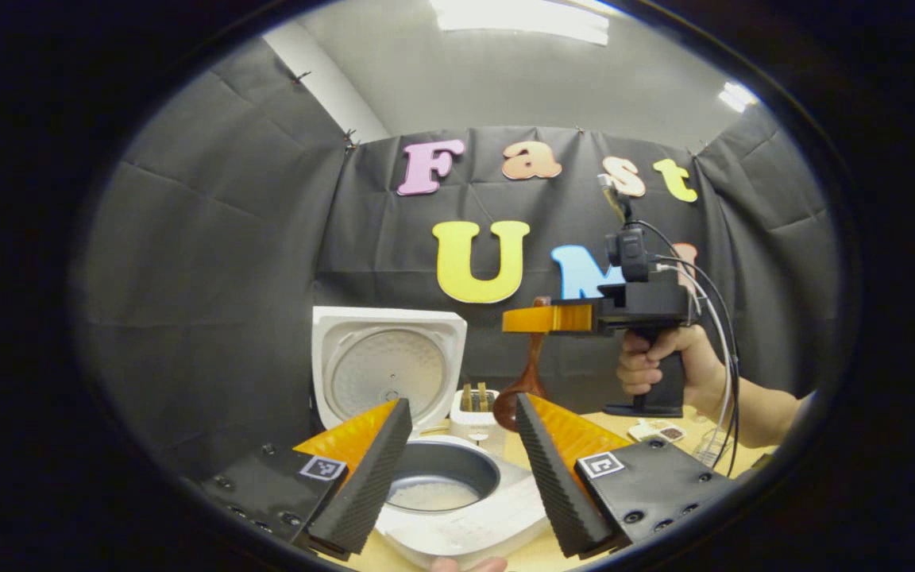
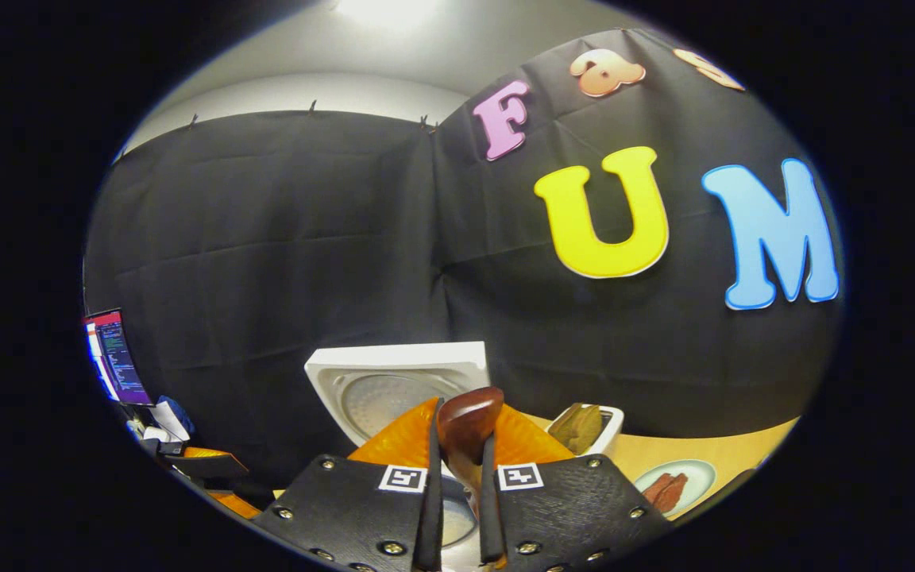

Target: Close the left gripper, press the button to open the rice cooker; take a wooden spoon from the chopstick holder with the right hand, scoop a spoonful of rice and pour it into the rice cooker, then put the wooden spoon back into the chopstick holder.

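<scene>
The white rice cooker stands with its lid up, and pale rice lies in its grey inner pot. My left gripper hangs open just above the pot, with nothing between its fingers. Farther right, a hand holds my right gripper, shut on the handle of the dark wooden spoon. The spoon hangs upright, bowl down, beside the white chopstick holder. In the right gripper view, the right gripper clamps the spoon, with the cooker lid and the holder beyond.
A plate with reddish-brown pieces lies on the wooden table to the right. Small printed cards and cables sit near the person's forearm. A lit monitor stands far left of the booth.
</scene>
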